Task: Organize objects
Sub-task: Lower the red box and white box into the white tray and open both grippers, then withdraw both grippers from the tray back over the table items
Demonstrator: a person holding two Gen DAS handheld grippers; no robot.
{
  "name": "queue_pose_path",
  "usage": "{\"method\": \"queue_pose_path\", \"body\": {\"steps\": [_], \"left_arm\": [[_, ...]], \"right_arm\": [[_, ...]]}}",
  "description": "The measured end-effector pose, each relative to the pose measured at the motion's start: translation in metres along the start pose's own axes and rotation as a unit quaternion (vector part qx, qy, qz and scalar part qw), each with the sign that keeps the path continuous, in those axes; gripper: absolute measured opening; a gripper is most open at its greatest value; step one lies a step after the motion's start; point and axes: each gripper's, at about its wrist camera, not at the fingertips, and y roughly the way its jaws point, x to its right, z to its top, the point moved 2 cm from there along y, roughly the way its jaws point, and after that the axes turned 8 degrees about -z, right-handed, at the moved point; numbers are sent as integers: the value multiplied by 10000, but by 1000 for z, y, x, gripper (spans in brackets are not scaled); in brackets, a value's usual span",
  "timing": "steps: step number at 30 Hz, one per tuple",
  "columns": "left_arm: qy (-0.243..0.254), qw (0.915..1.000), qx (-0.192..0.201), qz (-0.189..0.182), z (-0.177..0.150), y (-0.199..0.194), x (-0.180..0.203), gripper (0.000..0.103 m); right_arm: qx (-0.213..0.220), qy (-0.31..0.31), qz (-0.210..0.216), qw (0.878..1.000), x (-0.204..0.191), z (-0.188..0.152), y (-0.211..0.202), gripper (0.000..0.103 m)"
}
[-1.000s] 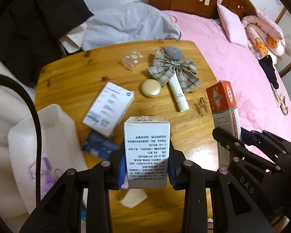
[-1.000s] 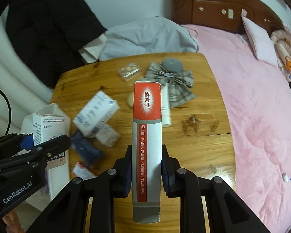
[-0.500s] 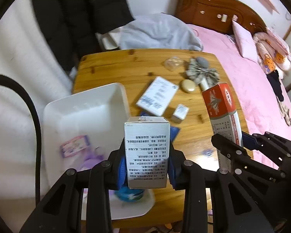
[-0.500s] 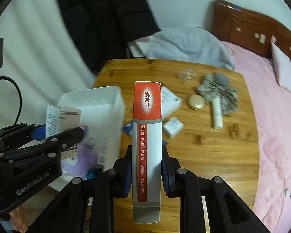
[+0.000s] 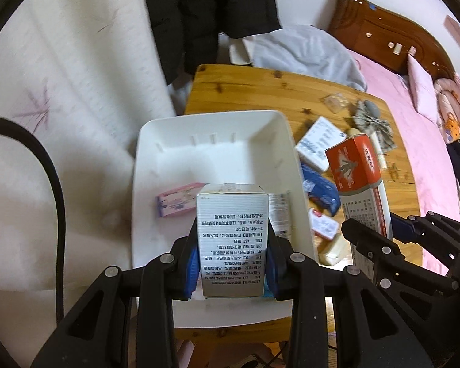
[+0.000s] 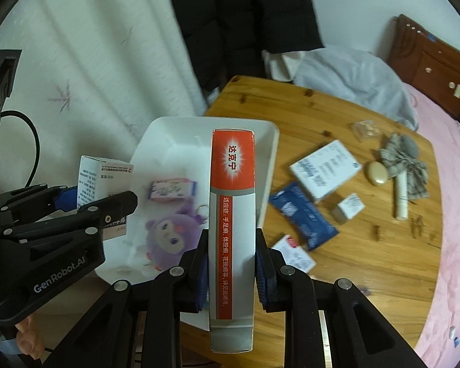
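Observation:
My left gripper (image 5: 231, 263) is shut on a white medicine box (image 5: 232, 239) with grey printed text, held above the white bin (image 5: 211, 125). My right gripper (image 6: 231, 273) is shut on a long red-and-white box (image 6: 232, 214), which hangs over the bin's right wall (image 6: 270, 165). In the right wrist view the left gripper (image 6: 86, 208) and its box (image 6: 98, 181) show at the left. Inside the bin lie a pink packet (image 6: 172, 189) and a purple plush toy (image 6: 168, 236). The right gripper's box (image 5: 357, 184) shows beside the bin in the left wrist view.
On the wooden table (image 6: 368, 260) lie a white box (image 6: 325, 170), a blue pouch (image 6: 303, 214), small white boxes (image 6: 351, 205), a gold compact (image 6: 376, 173), a plaid bow with a tube (image 6: 403, 165) and a clear packet (image 6: 366, 128). A pink bed (image 5: 429, 141) lies to the right.
Both grippers have swept left across the table with their boxes held. The white bin, at the left edge a second ago, now sits under both grippers.

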Motion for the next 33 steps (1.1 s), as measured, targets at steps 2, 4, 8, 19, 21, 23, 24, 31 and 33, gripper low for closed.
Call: {"method": "queue_pose_path", "body": {"steps": [2, 4, 8, 19, 21, 23, 24, 31, 33], "left_arm": [[-60, 10000, -53, 31, -3, 2, -9, 37], [-115, 9998, -117, 58, -7, 4, -17, 37], [-200, 9995, -221, 35, -13, 6, -27, 38], [-181, 9998, -125, -19, -20, -3, -32, 46], [-155, 9998, -90, -23, -19, -5, -31, 48], [-149, 9999, -74, -24, -19, -6, -31, 50], [-155, 9999, -64, -25, -19, -7, -32, 52], [-172, 9998, 5, -31, -18, -12, -33, 59], [-201, 9998, 24, -22, -17, -14, -34, 68]], "right_arm": [[-99, -57, 85, 9999, -9, 0, 5, 26], [-185, -96, 146, 9997, -15, -2, 9, 25], [-286, -173, 212, 9992, -26, -3, 14, 26], [-400, -232, 232, 9987, -39, -7, 19, 26], [-397, -242, 226, 9987, -41, -7, 18, 26], [-392, -253, 238, 9986, -42, -7, 18, 26], [-386, -265, 237, 9986, -44, -7, 17, 26], [-310, -330, 221, 9987, -50, -7, 14, 68], [-229, -363, 213, 9989, -52, -6, 10, 68]]}}
